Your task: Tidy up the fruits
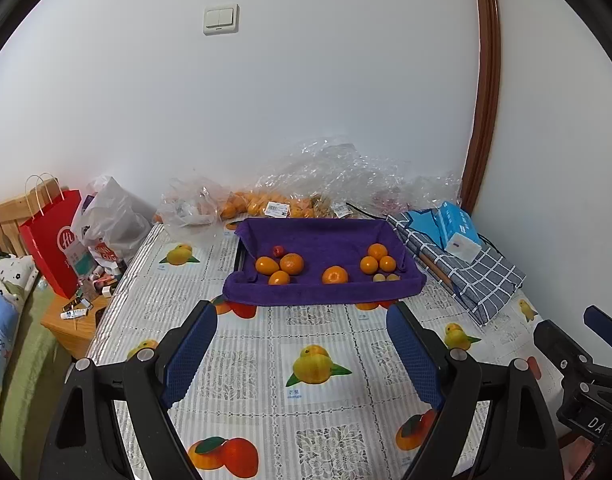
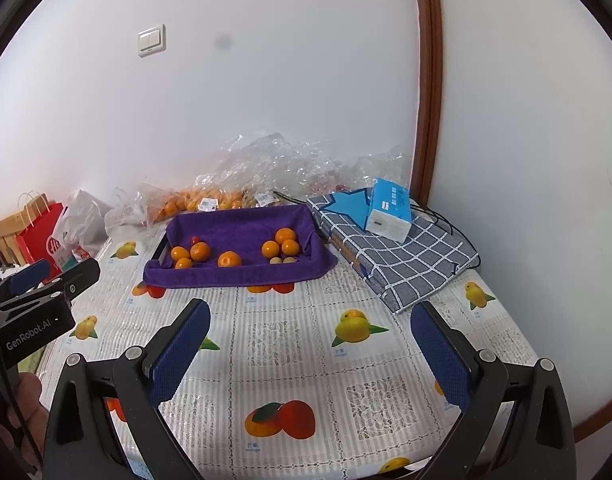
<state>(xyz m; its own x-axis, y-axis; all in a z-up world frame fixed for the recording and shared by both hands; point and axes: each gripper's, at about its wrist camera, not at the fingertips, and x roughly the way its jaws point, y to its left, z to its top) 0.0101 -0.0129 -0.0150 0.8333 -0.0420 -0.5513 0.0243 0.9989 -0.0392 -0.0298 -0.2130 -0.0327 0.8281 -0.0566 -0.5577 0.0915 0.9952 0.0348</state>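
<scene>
Both claws hover over the fruit-print tablecloth [image 1: 242, 344] with nothing between their blue pads. The left gripper [image 1: 302, 312] stands spread wide and empty, and the right gripper [image 2: 310, 308] is likewise wide apart and holds nothing. Straight ahead of the left gripper, just past its fingertips, sits the tray lined with a purple towel [image 1: 326, 236]; from the right gripper the same tray [image 2: 242, 220] lies ahead and a little to the left. The fruit lies inside it, well apart from either claw's pads. On the tray's left side, ahead of the left gripper's left finger, is a cluster of oranges [image 1: 292, 263] with a small red fruit [image 1: 278, 251] just behind them. Near the tray's middle a single orange [image 1: 335, 275] sits alone, roughly in line with the gap between the left gripper's fingers. On the tray's right side three more oranges [image 1: 377, 258] sit close together, with two small pale fruits [image 1: 386, 278] just in front of them, ahead of the left gripper's right finger. Beyond the tray, against the wall, clear plastic bags [image 1: 266, 204] hold more oranges. To the right of both claws lies a folded checked cloth [image 2: 402, 260] with a blue tissue pack [image 2: 388, 210] on it.
</scene>
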